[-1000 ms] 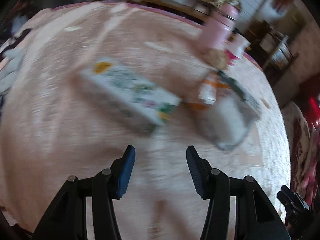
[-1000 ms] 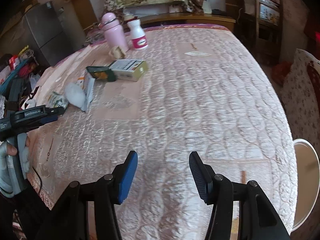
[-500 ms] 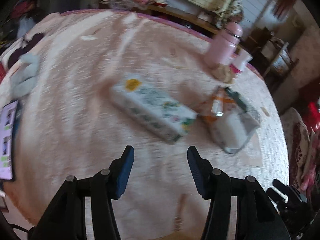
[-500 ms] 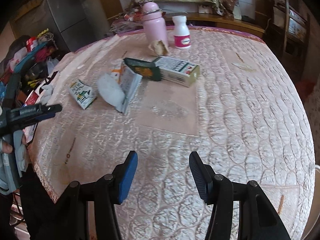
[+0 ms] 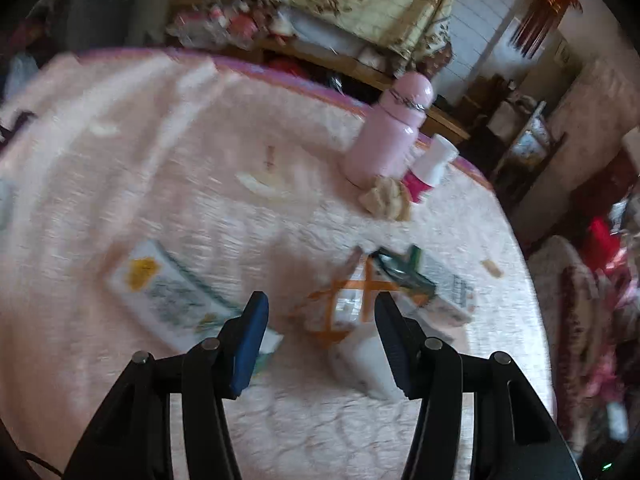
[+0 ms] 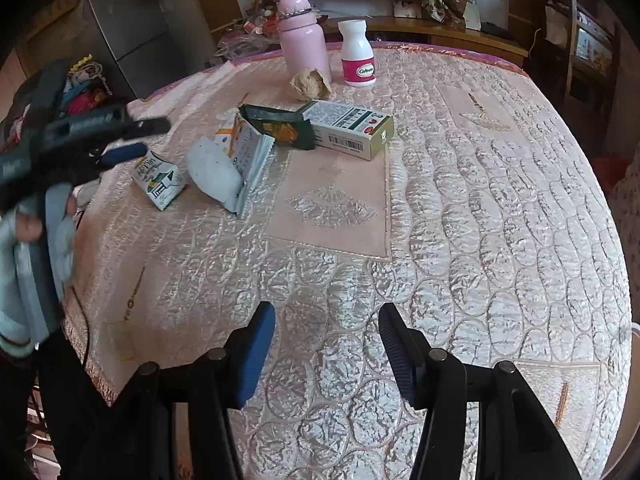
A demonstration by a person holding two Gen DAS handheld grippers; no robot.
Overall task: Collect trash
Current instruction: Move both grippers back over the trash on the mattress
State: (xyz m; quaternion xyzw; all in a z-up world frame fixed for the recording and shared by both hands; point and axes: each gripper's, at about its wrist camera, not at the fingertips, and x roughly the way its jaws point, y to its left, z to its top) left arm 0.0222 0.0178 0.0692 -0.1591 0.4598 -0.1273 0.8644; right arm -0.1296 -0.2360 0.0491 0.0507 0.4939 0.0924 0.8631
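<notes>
Since a second ago the left claw (image 5: 320, 332) has closed in on the trash, its spread jaws now framing the orange-striped packet (image 5: 346, 308) with nothing gripped. The milk carton (image 5: 176, 292) lies just left of it on the table (image 6: 480, 200). The right claw (image 6: 326, 344) hovers wide open and empty, well back from the green box (image 6: 348, 128)

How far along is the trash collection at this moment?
Nothing looks collected. Both the left gripper and right gripper are open and empty. The left one is nearest the orange-striped packet. The small carton, crumpled paper and green box lie on the table.
</notes>
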